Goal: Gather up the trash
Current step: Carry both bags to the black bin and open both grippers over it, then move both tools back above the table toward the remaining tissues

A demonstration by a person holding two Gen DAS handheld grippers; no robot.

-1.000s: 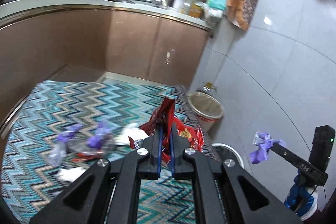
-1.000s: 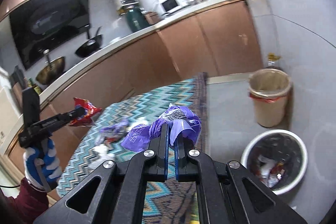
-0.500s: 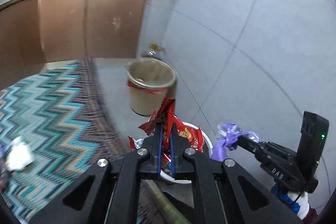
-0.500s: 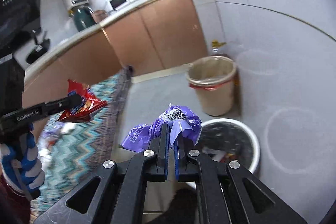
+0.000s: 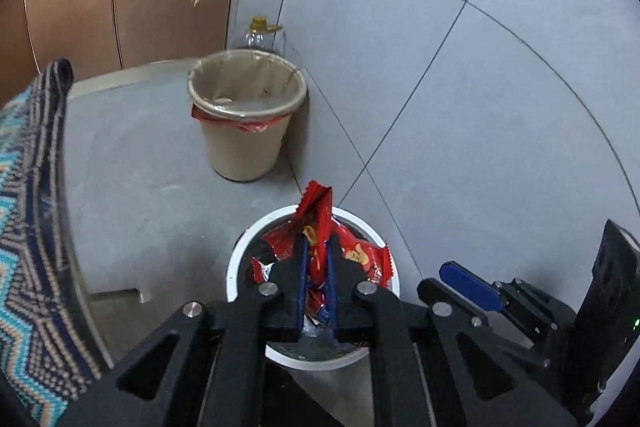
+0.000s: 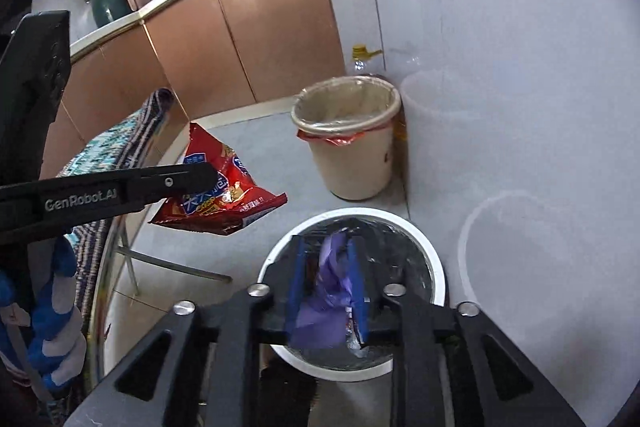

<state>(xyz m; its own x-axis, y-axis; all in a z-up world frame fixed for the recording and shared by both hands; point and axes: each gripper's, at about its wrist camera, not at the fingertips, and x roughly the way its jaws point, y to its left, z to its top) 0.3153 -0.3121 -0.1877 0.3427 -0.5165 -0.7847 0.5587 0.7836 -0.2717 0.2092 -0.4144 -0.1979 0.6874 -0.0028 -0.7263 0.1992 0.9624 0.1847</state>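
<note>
My left gripper [image 5: 316, 247] is shut on a red snack wrapper [image 5: 316, 211] and holds it above the white-rimmed trash bin [image 5: 240, 259] on the floor. From the right wrist view the same wrapper [image 6: 216, 191] hangs left of the bin [image 6: 432, 259]. My right gripper [image 6: 326, 247] has its jaws parted over the bin, with a purple wrapper [image 6: 328, 291] loose between the fingers, dropping toward the bin. The right gripper also shows at the lower right in the left wrist view [image 5: 468, 285].
A beige lined bin [image 5: 246, 115] stands against the grey tiled wall, with a clear bottle [image 5: 262, 35] behind it. The table with its zigzag cloth [image 5: 28, 227] is at left. Brown cabinets [image 6: 240, 23] run along the back.
Both grippers have swung from the table to above the white-rimmed bin. My right gripper has opened and the purple wrapper is slipping down. The left still grips the red wrapper.
</note>
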